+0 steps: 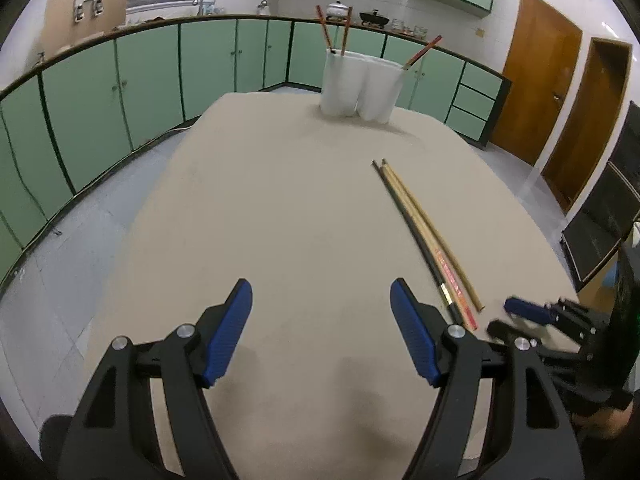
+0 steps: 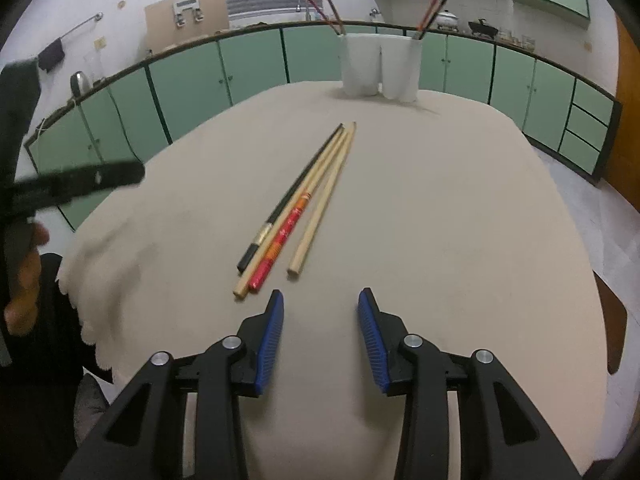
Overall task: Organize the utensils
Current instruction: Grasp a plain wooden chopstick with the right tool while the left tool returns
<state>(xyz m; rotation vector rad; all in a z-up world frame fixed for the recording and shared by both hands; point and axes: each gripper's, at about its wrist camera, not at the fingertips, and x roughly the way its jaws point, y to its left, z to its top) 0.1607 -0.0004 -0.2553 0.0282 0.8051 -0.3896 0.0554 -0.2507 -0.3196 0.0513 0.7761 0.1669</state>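
Note:
Several loose chopsticks (image 2: 304, 200) lie side by side on the beige table (image 2: 440, 220): a black one, a red-and-orange patterned one and plain wooden ones. They also show in the left wrist view (image 1: 424, 232), right of centre. A white two-compartment holder (image 2: 380, 68) stands at the far edge with chopsticks standing in both compartments; it shows in the left wrist view (image 1: 360, 84) too. My right gripper (image 2: 320, 308) is open and empty just short of the loose chopsticks' near ends. My left gripper (image 1: 320, 300) is open and empty over bare table, left of them.
Green kitchen cabinets (image 1: 140, 80) run along the back wall under a counter with a sink and pots. Brown doors (image 1: 536, 92) stand at the right. The table's scalloped cloth edge (image 2: 80, 304) hangs at the left. The right gripper (image 1: 528, 312) shows in the left wrist view.

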